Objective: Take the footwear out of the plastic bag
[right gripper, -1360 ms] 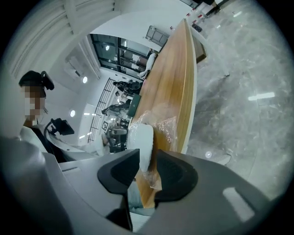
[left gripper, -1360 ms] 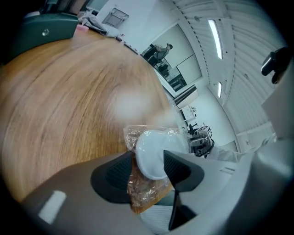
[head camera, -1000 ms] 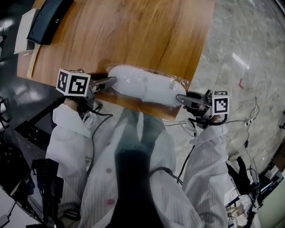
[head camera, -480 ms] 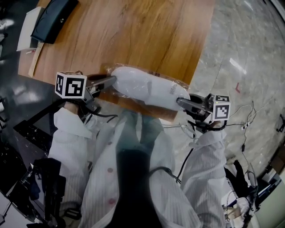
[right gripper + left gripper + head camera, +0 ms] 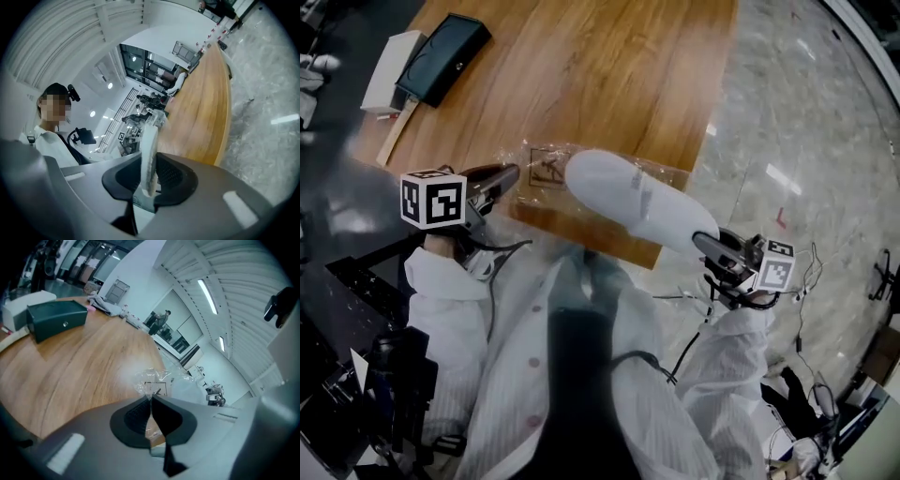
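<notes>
**Slipper drawn from the bag, one gripper on each**

The head view gives the layout. The white slipper [image 5: 637, 202] slants from the wooden surface [image 5: 609, 84] out past its near edge to the right gripper [image 5: 705, 244]. The clear plastic bag [image 5: 539, 169] lies crumpled and flat on the surface by the left gripper [image 5: 508, 172]. I cannot tell whether the toe is still in the bag's mouth.

Only the gripper views show the jaws. The left gripper's are pressed together, pinching a fold of the bag. The right gripper's are closing on the slipper's edge, which stands upright between the pads.

A second ago the slipper lay inside the bag along the surface's near edge, between both grippers. It has since slid rightward and the bag has collapsed. A black case [image 5: 445, 58] sits at the far corner.
</notes>
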The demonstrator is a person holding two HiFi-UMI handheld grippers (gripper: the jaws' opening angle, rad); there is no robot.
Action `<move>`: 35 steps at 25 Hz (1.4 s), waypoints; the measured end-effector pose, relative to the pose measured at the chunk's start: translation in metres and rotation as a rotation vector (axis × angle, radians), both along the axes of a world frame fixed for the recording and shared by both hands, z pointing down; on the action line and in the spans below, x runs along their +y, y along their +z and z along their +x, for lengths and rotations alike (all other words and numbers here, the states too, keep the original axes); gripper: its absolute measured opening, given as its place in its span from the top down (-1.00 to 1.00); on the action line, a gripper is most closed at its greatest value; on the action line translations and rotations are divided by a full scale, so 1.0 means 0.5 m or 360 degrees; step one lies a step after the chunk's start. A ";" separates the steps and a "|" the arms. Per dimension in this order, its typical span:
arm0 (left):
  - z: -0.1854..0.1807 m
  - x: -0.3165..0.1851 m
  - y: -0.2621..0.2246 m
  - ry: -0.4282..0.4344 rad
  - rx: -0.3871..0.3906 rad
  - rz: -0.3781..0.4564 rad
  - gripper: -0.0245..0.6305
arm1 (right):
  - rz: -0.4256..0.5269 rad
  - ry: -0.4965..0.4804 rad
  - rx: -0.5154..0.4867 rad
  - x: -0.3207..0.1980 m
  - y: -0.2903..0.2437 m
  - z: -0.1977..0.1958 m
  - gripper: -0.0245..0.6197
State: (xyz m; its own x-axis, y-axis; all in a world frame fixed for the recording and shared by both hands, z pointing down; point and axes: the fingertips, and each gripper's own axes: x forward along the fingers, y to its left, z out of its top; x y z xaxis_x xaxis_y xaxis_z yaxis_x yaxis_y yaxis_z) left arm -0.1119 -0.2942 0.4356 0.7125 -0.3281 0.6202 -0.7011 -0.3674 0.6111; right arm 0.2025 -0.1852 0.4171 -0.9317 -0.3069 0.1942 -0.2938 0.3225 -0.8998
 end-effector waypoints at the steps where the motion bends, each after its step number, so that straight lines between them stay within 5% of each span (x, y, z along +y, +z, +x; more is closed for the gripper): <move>1: -0.015 -0.002 -0.011 -0.0057 -0.0024 0.0029 0.91 | 0.0011 0.0048 0.0038 0.004 -0.006 0.013 0.66; 10: -0.087 -0.037 -0.081 -0.0564 -0.0196 0.0304 0.91 | 0.0220 0.0648 0.0662 -0.005 -0.063 0.124 0.65; 17: -0.021 -0.100 -0.182 -0.0731 -0.0369 0.0696 0.91 | 0.0673 0.1021 0.1184 -0.110 -0.164 0.074 0.65; 23: 0.051 -0.103 -0.247 -0.0707 -0.0312 0.0936 0.91 | 0.0809 0.1155 0.1073 -0.147 -0.219 -0.014 0.65; 35: 0.059 -0.077 -0.269 -0.0685 -0.0309 0.1000 0.91 | 0.0944 0.1222 0.1199 -0.143 -0.265 -0.006 0.66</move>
